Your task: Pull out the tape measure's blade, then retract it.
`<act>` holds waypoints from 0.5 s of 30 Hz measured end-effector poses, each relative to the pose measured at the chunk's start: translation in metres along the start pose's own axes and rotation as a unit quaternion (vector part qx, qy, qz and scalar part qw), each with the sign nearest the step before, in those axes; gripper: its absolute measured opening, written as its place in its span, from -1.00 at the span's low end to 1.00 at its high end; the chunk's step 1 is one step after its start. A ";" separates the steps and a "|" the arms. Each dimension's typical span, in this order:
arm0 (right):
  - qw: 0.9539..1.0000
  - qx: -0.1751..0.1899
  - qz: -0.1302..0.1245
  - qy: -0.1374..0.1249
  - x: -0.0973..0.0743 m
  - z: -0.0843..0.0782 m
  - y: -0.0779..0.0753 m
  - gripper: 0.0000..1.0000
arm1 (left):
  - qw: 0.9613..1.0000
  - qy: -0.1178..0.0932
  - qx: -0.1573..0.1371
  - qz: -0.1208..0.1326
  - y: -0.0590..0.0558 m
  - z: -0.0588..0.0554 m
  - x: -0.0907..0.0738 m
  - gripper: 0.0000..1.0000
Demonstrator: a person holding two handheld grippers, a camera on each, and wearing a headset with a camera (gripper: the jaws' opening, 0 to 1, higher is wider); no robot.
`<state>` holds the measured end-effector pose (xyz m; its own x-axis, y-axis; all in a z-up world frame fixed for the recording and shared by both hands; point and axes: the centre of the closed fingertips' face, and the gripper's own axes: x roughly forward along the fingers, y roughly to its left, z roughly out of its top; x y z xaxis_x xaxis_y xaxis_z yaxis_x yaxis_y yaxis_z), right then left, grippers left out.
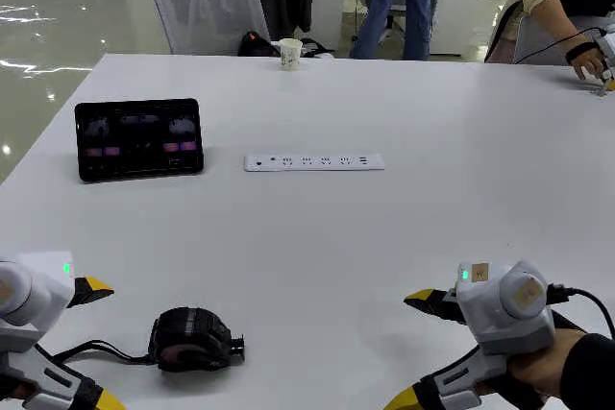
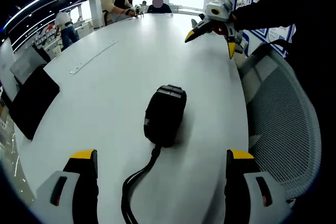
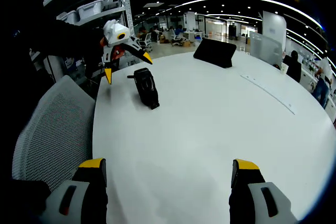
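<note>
Head view: tape measure (image 1: pixel 192 338) lies on white tabletop (image 1: pixel 384 228) near the front edge, just right of left claw (image 1: pixel 99 343); right claw (image 1: pixel 411 348) well apart from it. Both claws spread wide, holding nothing.
Left gripper view: it's black & chunky, cord (image 2: pixel 137 179) trailing toward cam; sits ahead btwn the jaws, untouched.
Right gripper view: no blade out as far as I can see. Prob nothing done yet, so pull & retract both left.
</note>
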<state>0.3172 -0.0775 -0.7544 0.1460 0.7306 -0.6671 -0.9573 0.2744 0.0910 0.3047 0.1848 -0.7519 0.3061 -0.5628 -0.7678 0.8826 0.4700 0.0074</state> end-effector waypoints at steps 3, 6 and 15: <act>1.000 -0.014 0.010 -0.008 0.006 0.010 0.004 0.98 | 1.000 -0.002 0.006 -0.004 0.002 0.007 0.003 0.98; 1.000 -0.021 0.017 -0.007 0.013 0.016 0.004 0.98 | 1.000 -0.004 0.008 -0.007 0.004 0.014 0.006 0.98; 0.999 -0.038 0.035 -0.004 0.036 0.034 0.003 0.98 | 0.999 0.013 0.045 -0.019 0.003 0.027 0.025 0.98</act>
<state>0.3285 -0.0289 -0.7532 0.0792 0.7520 -0.6544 -0.9814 0.1741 0.0813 0.3243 0.1541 -0.7539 0.2636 -0.5600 -0.7854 0.9221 0.3854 0.0346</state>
